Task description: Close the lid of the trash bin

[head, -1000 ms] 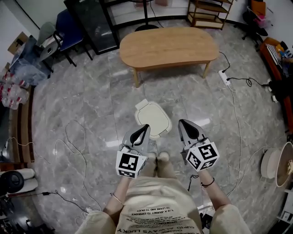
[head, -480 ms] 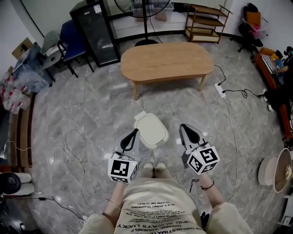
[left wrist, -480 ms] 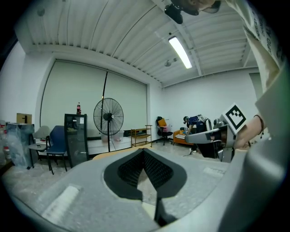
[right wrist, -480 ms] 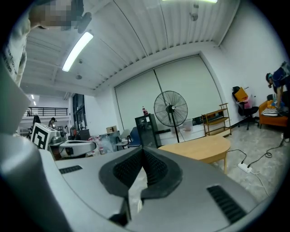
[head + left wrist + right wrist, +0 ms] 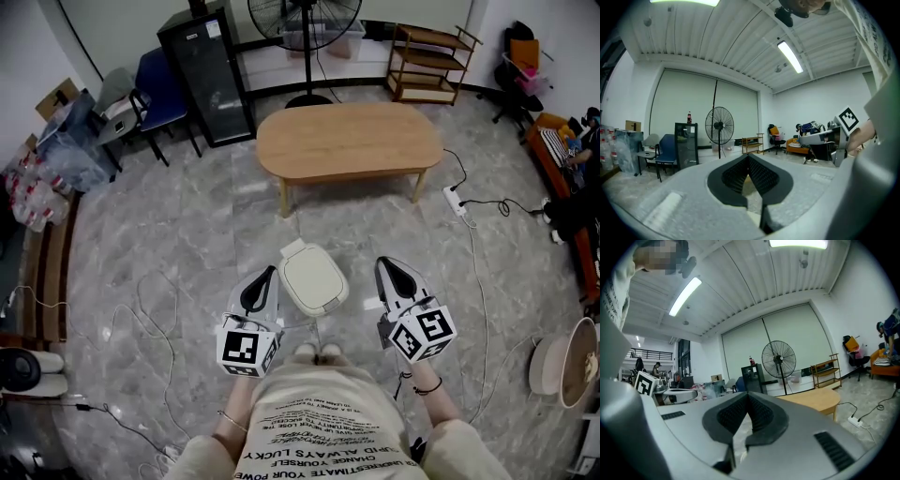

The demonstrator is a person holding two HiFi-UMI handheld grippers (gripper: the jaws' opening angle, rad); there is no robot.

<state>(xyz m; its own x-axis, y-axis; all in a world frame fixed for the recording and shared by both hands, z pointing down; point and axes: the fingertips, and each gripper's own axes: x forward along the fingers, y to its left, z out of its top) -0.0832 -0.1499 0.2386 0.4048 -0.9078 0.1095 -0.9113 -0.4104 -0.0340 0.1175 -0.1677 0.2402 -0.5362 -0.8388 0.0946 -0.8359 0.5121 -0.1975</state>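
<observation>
1. Fingers [image 5: 764, 176] of my left gripper [image 5: 269, 274] and right gripper [image 5: 386, 265] are pressed together, holding nothing.
2. Trash bin [image 5: 293, 249] stands on the floor at 12 o'clock from my feet, between the grippers; its lid [image 5: 312, 281] lies flat. I judge the closing done.
3. Grey marble floor [image 5: 187, 234], loose cables [image 5: 478, 253]; wooden table [image 5: 349, 141] farther at 12, fan [image 5: 305, 19] beyond it.

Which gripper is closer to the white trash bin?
Left. The left gripper hangs right beside the trash bin on its left edge; the right gripper is off to its right, with floor showing between.
</observation>
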